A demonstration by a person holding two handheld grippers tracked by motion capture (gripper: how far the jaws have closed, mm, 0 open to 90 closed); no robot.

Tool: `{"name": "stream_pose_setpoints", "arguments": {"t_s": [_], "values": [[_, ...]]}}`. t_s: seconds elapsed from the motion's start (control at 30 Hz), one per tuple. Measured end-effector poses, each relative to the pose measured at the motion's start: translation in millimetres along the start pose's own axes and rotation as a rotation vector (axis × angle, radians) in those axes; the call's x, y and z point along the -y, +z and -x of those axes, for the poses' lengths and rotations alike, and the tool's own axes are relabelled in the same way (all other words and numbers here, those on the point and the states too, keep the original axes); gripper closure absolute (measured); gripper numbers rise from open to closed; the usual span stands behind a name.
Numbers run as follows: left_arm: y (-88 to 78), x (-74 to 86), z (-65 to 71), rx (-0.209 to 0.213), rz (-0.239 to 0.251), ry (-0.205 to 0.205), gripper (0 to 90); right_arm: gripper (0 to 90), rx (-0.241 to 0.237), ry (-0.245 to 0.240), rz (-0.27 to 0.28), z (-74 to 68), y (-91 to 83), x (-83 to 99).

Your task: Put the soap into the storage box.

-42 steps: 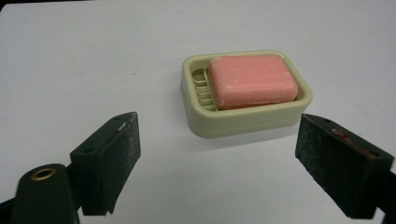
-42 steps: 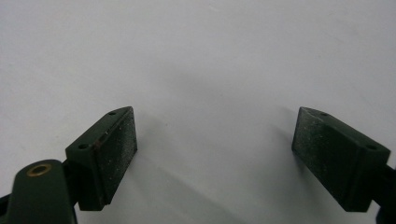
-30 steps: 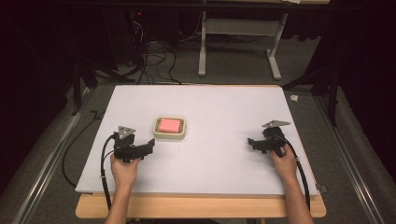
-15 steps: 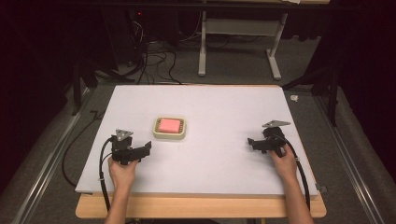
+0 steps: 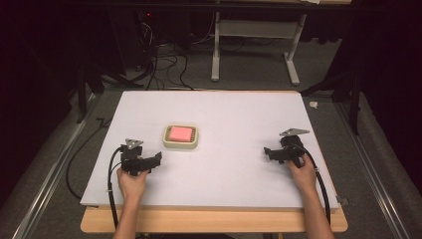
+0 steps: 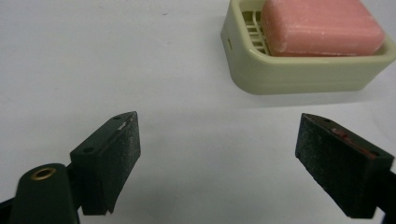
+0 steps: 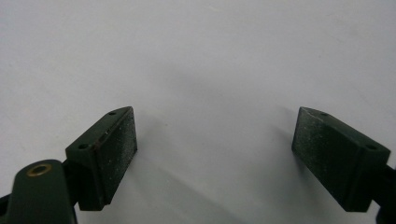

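Reaching hasn't turned into contact yet: your left gripper (image 5: pixel 155 160) sits on the table (image 5: pixel 239 119) just short of the soap dish (image 5: pixel 181 137), aimed roughly at it. In the left gripper view its fingers (image 6: pixel 112 158) stand wide apart with nothing between them; the cream dish (image 6: pixel 299 70) lies ahead and to the right, pink soap bar (image 6: pixel 322 25) lying in it on the slatted insert, apparently untouched. Your right gripper (image 5: pixel 268 153) rests well apart near the far right side of the white sheet, fingers (image 7: pixel 105 154) also spread and empty over bare table.

My read: nothing done so far. Dish and soap are left of table centre, soap seated inside. Everything is left: close the remaining gap, line the fingers up around the bar or the dish wall, then grip.
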State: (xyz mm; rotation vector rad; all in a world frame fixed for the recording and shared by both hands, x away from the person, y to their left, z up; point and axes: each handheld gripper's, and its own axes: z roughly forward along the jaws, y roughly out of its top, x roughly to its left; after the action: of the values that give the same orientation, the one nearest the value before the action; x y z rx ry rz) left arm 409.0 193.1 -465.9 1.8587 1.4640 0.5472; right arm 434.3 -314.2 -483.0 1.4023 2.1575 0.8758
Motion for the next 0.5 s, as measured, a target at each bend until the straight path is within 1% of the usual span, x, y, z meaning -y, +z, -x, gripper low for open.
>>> {"name": "stream_pose_setpoints", "arguments": {"t_s": [0.07, 0.23, 0.3, 0.5], "values": [[3.1, 0.4, 1.6, -0.001, -0.004, 0.001, 14.7, 14.5, -0.001, 0.0, 0.0, 0.0, 0.0, 0.0], [9.4, 1.6, 5.3, -0.014, -0.019, 0.024, 14.7, 14.5, -0.001, 0.0, 0.0, 0.0, 0.0, 0.0], [11.5, 3.2, 5.2, -0.015, -0.013, 0.018, 14.8, 14.5, -0.001, 0.0, 0.0, 0.0, 0.0, 0.0], [15.6, 9.2, 2.2, -0.038, -0.022, 0.014, 14.8, 14.5, 0.0, 0.0, -0.001, 0.0, 0.0, 0.0]]}}
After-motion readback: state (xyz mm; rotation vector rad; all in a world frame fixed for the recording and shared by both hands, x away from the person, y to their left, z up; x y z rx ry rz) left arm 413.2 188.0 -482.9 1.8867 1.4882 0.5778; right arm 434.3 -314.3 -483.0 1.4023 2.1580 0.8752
